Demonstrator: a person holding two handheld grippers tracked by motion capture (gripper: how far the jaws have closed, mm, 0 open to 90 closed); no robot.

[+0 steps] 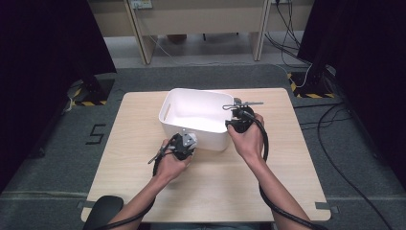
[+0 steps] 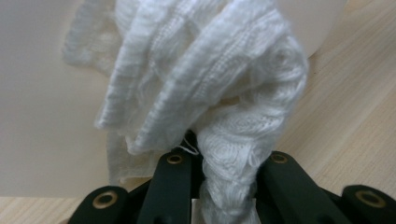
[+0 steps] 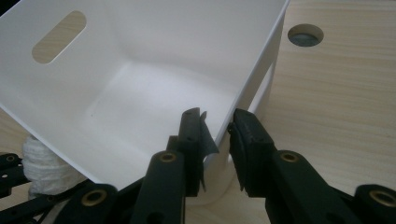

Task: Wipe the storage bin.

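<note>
The left gripper point(image 2: 224, 186) pinched a soft, light white knitted cloth point(image 2: 205, 93) against the white plastic bin point(image 1: 191, 125), bunched and floppy, while the right gripper point(image 3: 217, 135) clamped the bin's stiff corner rim.

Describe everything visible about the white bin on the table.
The white bin is a rectangular, open-topped tub of smooth plastic with an oval handle slot in one end wall. Its interior looks empty. It stands on the wooden table. The right gripper straddles its near corner wall; the white cloth lies against its outside.

Knitted white cloth point(image 2: 205, 93), smooth plastic bin point(image 1: 210, 129)
</note>
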